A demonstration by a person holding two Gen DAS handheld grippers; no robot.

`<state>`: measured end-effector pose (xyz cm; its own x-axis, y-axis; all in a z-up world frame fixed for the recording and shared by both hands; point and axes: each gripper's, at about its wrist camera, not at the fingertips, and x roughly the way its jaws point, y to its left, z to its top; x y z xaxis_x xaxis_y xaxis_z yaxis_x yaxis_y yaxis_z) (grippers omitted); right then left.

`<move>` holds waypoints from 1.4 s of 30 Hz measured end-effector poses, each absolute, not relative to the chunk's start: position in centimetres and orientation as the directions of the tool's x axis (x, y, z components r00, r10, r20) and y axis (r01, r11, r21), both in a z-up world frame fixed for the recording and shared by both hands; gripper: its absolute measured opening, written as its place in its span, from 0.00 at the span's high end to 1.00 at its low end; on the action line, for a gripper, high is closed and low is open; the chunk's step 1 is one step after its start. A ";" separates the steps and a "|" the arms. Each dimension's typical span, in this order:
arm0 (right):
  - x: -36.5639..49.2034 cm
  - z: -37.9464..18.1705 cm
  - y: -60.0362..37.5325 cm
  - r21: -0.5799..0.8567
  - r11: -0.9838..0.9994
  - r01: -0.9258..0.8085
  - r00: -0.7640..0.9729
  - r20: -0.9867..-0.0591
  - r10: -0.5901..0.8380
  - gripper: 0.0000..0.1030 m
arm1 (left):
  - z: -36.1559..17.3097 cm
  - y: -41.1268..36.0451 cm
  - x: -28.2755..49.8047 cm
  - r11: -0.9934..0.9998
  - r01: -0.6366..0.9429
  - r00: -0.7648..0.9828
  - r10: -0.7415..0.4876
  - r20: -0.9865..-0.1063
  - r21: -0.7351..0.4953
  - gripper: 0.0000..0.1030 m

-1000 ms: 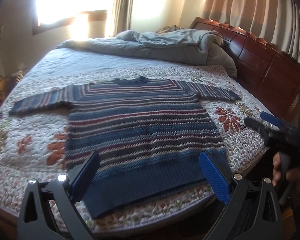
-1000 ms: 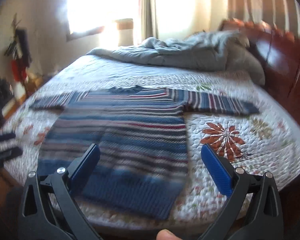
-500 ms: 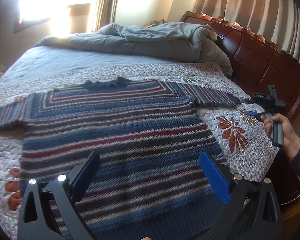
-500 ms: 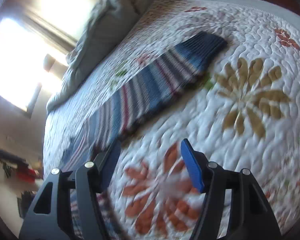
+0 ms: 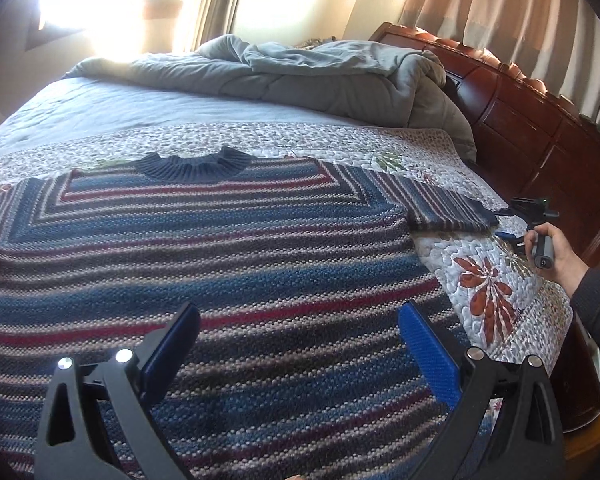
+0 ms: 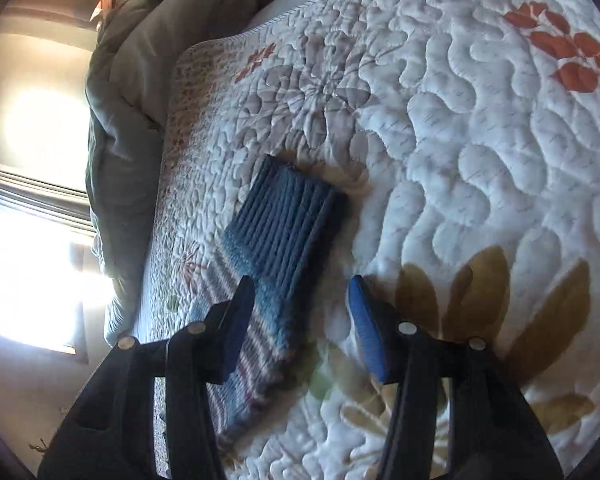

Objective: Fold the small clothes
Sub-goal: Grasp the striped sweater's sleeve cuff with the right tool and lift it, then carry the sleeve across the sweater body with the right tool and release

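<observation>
The striped sweater [image 5: 220, 280] is lying flat and face up on the floral quilt [image 5: 500, 264], filling the centre and lower half of the left wrist view, with its dark collar [image 5: 192, 166] toward the upper middle of the frame and one sleeve [image 5: 440, 204] stretching out to the right. What is changing most is the right gripper [image 6: 300, 312]: a second ago it was looking across the whole garment from the bed's near edge, and it is now hanging over the sleeve's ribbed cuff [image 6: 288, 216], which is sitting at the centre of the right wrist view. Its jaws have just been closing from wide to about halfway, and the sleeve end is lying in the gap between them, but the pads are not yet pressing on it, so nothing is held. In the left wrist view that same gripper is showing at the right edge, carried by a hand [image 5: 556, 256] in a dark sleeve, just beside the cuff. The left gripper [image 5: 300, 340] is standing wide open low over the sweater's body, holding nothing, having drawn closer than before. This is reading as the start of the first fold: the right side is lining up to pinch the cuff and bring the sleeve across the chest, and no fold is made yet.
</observation>
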<state>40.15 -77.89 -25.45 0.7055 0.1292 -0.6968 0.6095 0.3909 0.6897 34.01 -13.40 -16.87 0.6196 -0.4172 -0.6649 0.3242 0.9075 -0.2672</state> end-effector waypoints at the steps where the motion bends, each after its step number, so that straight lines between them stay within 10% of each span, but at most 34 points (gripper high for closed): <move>1: 40.7 -25.8 -78.1 0.685 0.401 0.609 0.703 -0.700 0.127 0.52 | -17.0 -13.5 34.1 0.908 0.327 0.620 -0.416 -0.665 -0.264 0.04; 9: 44.5 -25.8 -78.7 0.688 0.419 0.593 0.715 -0.689 0.120 0.45 | -18.5 -12.4 35.3 0.915 0.292 0.625 -0.403 -0.669 -0.278 0.04; 13: 44.6 -25.5 -78.1 0.670 0.442 0.597 0.705 -0.700 0.109 0.80 | -18.7 -11.8 35.5 0.918 0.283 0.631 -0.396 -0.667 -0.277 0.04; 16: 44.8 -24.2 -77.1 0.649 0.485 0.586 0.708 -0.702 0.083 0.85 | -18.6 -11.5 35.5 0.920 0.277 0.636 -0.393 -0.665 -0.278 0.04; 42: 51.5 -2.6 -42.3 0.277 0.951 0.140 0.755 -0.650 0.079 0.89 | -17.3 -3.0 35.7 0.928 0.131 0.700 -0.336 -0.630 -0.349 0.04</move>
<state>51.55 -42.32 -2.58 0.7555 0.0788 -0.6504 0.1397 0.9505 0.2775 35.73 -2.99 -17.34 0.7004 -0.3356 -0.6299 0.1312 0.9280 -0.3486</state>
